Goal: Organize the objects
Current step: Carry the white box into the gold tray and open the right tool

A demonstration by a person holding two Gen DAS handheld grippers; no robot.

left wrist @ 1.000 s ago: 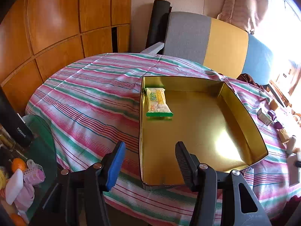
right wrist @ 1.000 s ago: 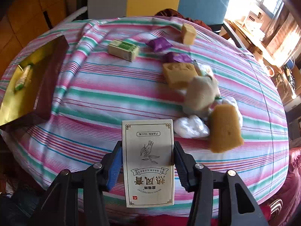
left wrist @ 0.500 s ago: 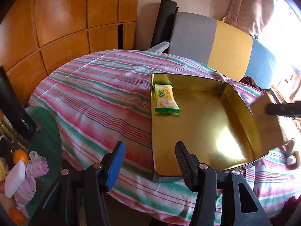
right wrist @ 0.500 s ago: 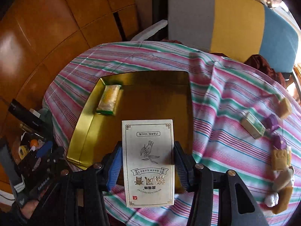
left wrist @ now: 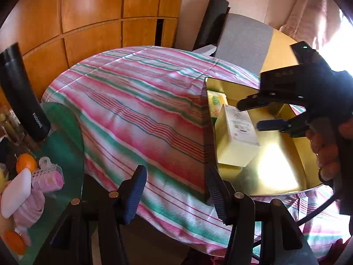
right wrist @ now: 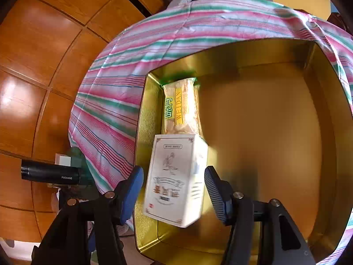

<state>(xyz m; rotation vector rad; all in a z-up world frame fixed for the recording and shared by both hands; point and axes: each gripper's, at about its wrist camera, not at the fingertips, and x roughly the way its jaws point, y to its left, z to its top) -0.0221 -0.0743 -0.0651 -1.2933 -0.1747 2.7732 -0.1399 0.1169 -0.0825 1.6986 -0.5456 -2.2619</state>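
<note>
The box (right wrist: 176,181), clamped and off over the cloth a second ago, now lies in the tray (right wrist: 320,132) just below the snack (right wrist: 181,108), as the right gripper (right wrist: 173,195) opens off it (one more item sorted). The left gripper (left wrist: 176,195) hangs apart, empty, beside the tray. A striped cloth (left wrist: 136,110) covers the round table; wood panels stand behind.

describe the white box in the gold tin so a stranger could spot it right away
On the striped tablecloth sits an open gold tin. Along its left wall, the white box lies between the right gripper's opening jaws, below a yellow-green snack packet; only the box is rigid, with line-art print.
</note>
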